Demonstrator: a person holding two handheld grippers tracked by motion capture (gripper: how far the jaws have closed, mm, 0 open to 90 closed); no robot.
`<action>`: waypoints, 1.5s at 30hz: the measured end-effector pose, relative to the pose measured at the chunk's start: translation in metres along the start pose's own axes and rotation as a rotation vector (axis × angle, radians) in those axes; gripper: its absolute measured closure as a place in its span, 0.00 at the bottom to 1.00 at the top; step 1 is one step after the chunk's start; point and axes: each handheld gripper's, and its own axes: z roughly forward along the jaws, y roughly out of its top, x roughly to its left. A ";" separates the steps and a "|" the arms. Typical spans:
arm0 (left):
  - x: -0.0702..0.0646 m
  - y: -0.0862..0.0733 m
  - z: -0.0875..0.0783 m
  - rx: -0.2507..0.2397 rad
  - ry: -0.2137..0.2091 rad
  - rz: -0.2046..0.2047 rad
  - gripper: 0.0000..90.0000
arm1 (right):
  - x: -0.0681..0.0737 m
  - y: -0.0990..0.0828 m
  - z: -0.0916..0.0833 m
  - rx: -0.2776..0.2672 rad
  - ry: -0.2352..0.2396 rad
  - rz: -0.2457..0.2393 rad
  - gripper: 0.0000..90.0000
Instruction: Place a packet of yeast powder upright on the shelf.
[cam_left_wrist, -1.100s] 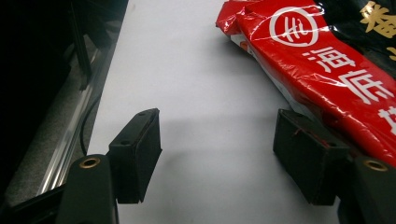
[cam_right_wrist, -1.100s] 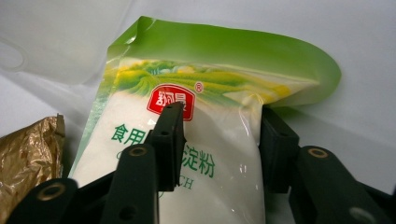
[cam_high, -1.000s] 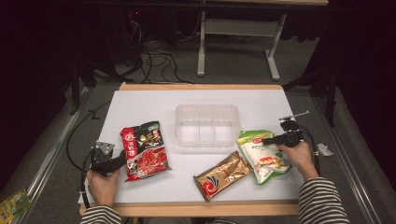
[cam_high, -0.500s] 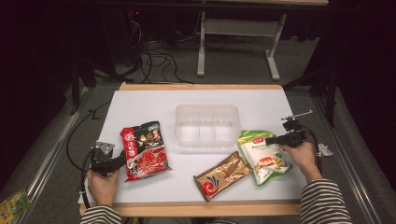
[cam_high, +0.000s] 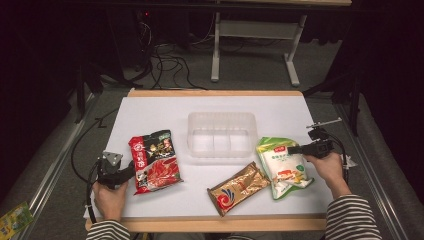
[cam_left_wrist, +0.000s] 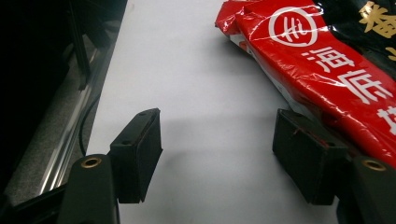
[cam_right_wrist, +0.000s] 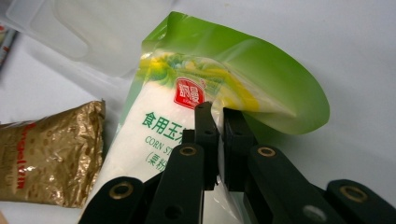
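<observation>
right gripper (cam_high: 295, 149): jaws clamped on edge of green pouch (cam_high: 283, 162)
left gripper (cam_high: 129, 171): beside red packet (cam_high: 154, 160)
clear tray (cam_high: 221, 133): centre of table (cam_high: 150, 107)
gold packet (cam_high: 239, 187): near front edge

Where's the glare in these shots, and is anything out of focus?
Left gripper view: glare streaks on the red packet, which stays sharp. Right gripper view: sheen on the green pouch; the clear tray behind is soft. High view: white table evenly bright, surroundings dark.

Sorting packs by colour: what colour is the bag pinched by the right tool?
Green and white bag, clearest in the right gripper view.
</observation>
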 end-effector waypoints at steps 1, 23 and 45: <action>0.000 0.000 0.000 0.000 0.000 0.000 0.37 | 0.000 0.000 -0.002 -0.006 0.005 0.000 0.98; 0.000 0.000 0.000 -0.003 0.001 0.001 0.37 | 0.037 -0.002 -0.052 -0.143 0.052 -0.095 0.99; -0.001 0.000 0.000 -0.005 0.002 0.004 0.37 | 0.068 0.010 -0.079 -0.242 0.027 -0.136 0.99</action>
